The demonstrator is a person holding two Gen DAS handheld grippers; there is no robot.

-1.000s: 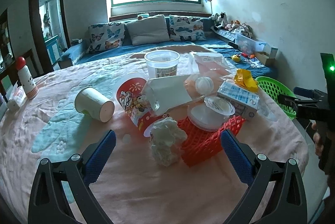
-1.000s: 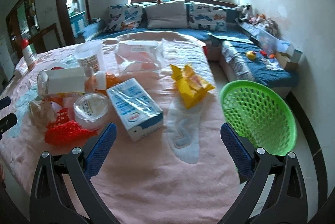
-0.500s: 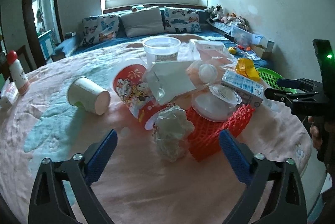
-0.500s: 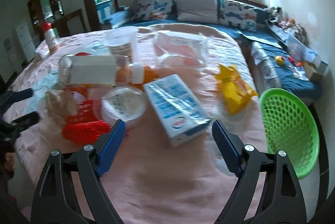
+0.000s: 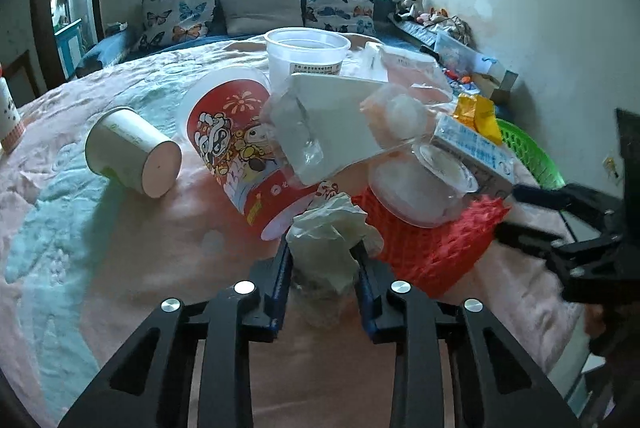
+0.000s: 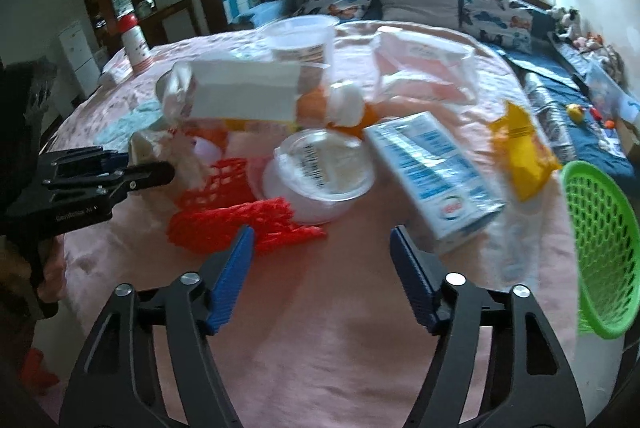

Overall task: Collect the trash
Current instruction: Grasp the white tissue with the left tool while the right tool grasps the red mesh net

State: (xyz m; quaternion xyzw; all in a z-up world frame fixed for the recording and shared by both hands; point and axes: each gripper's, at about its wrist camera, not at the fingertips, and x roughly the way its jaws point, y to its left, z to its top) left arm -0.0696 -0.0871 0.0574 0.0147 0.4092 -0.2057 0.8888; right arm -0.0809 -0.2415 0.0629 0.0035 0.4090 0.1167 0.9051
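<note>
A crumpled white tissue [image 5: 326,240] lies on the pink tablecloth in front of a red printed cup [image 5: 232,147]. My left gripper [image 5: 323,256] is shut on it, its blue pads pressing both sides. In the right wrist view, the right gripper [image 6: 320,234] hovers low over the cloth with its jaws closing. Its pads touch nothing. The near edge of a red foam net [image 6: 240,211] lies just past its tips. A clear lidded tub [image 6: 320,171] rests on that net, with a blue-and-white milk carton [image 6: 432,167] to its right.
A green basket [image 6: 600,248] hangs off the table's right edge, near a yellow wrapper [image 6: 520,151]. A tipped paper cup [image 5: 132,151], a labelled clear bottle [image 5: 332,123] and a clear tub [image 5: 306,55] crowd the middle. A sofa stands behind.
My left gripper moved forward and down over the tissue and closed on it. The right gripper swung left from the basket side toward the pile, and its jaws narrowed.
</note>
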